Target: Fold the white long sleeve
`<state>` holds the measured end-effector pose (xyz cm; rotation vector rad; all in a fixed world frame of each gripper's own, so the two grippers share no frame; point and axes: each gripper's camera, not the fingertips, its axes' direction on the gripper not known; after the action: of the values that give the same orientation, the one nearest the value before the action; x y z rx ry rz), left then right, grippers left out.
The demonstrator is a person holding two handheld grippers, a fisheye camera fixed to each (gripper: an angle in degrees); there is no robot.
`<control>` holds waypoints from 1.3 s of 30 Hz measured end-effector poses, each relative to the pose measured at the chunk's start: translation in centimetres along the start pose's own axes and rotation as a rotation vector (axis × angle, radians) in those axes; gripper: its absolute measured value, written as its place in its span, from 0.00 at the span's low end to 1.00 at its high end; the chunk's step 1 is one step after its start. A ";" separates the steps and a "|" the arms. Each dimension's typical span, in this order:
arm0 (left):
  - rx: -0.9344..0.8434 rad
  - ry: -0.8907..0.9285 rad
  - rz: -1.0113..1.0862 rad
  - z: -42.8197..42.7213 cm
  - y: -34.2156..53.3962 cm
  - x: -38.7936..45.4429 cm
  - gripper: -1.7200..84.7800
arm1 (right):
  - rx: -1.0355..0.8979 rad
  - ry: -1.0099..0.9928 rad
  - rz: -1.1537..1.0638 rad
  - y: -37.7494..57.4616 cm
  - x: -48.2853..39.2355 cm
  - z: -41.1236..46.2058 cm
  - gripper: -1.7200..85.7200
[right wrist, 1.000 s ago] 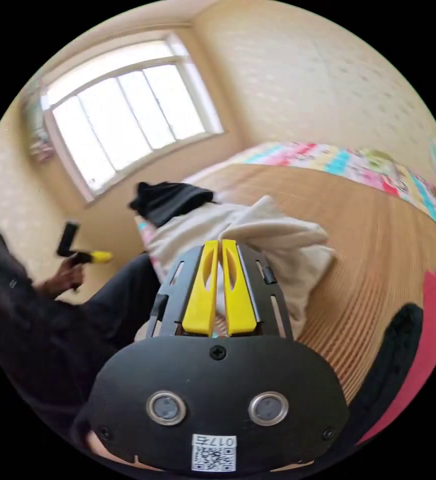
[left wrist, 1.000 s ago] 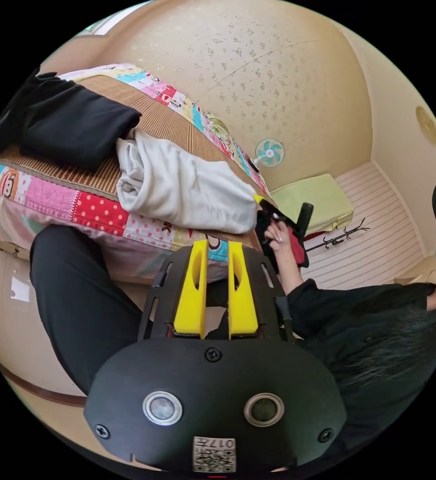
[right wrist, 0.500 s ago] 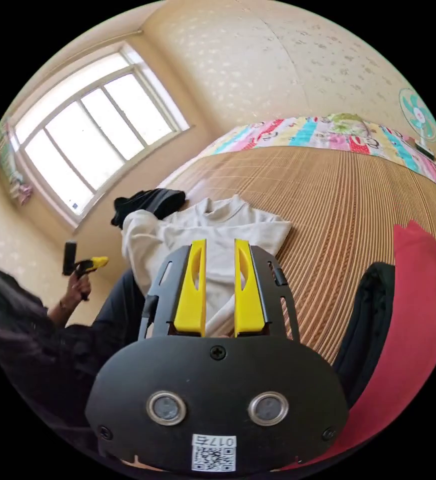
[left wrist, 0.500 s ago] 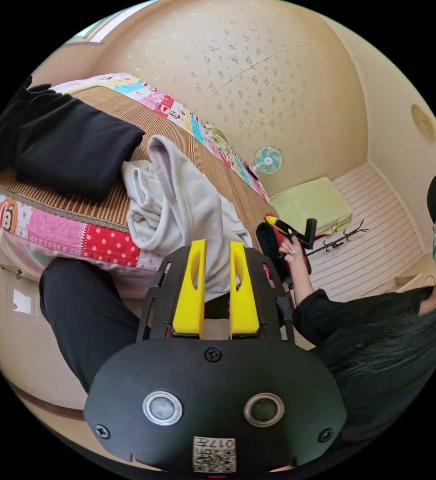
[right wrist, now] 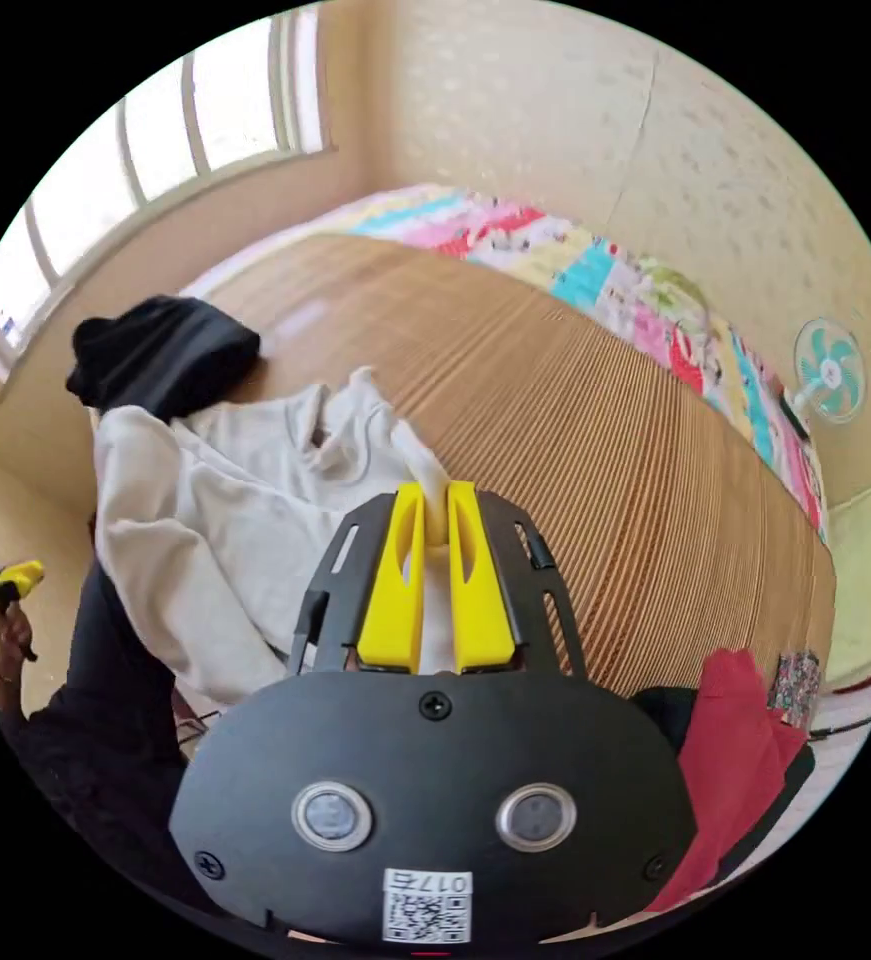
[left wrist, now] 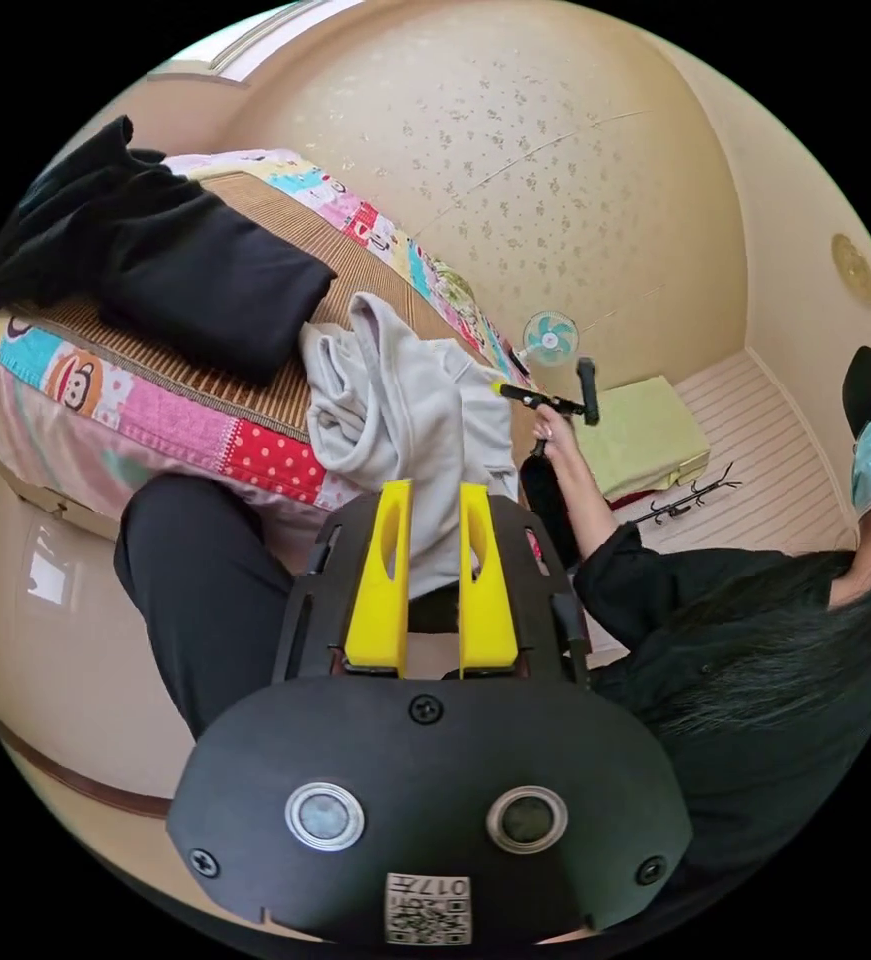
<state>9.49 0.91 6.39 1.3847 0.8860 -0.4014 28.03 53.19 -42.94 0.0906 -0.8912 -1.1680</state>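
My right gripper is pinching a bit of the white long sleeve: the yellow jaws are pressed together with a strip of white cloth coming up between their tips. The rest of the garment lies bunched just past and to the left of those jaws on the bamboo mat, one part hanging over the bed's near edge toward my leg. I can't tell its long axis, too crumpled; neckline seems to sit just beyond the jaw tips.

My left gripper is spread, nothing between the jaws, held off the bed above my black trouser leg. The white long sleeve lies straight ahead of those jaws, near but not touching. So the right hand is the nearer one, already on the cloth; my guess is the left has to go forward to take another edge before any fold can be laid.

Further out: a black garment beyond the white one, a red garment to the right of the right gripper, the patchwork bedsheet, a small fan by the wall.

Writing: each tool body has a code sticker with small characters; not read. Cartoon prints on the sheet; no words readable.
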 end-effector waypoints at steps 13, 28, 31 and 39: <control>0.267 -0.262 0.405 -5.0 -6.0 15.7 0.21 | 0.998 0.225 -0.324 16.2 -12.7 -34.4 0.07; -0.037 0.439 0.329 2.6 -3.8 18.6 0.08 | 0.925 0.295 -0.245 21.2 -10.1 -39.4 0.08; 0.160 0.428 0.183 -2.1 -4.8 16.3 0.07 | 0.812 0.209 -0.108 21.5 -5.6 -39.1 0.08; 0.649 0.386 0.598 -19.8 -3.8 29.6 0.05 | 0.449 -0.305 -0.073 24.4 3.4 -33.9 0.07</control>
<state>19.42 26.24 -16.82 2.2925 0.6111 0.0632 68.77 48.28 -51.58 0.3178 -1.4224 -1.0465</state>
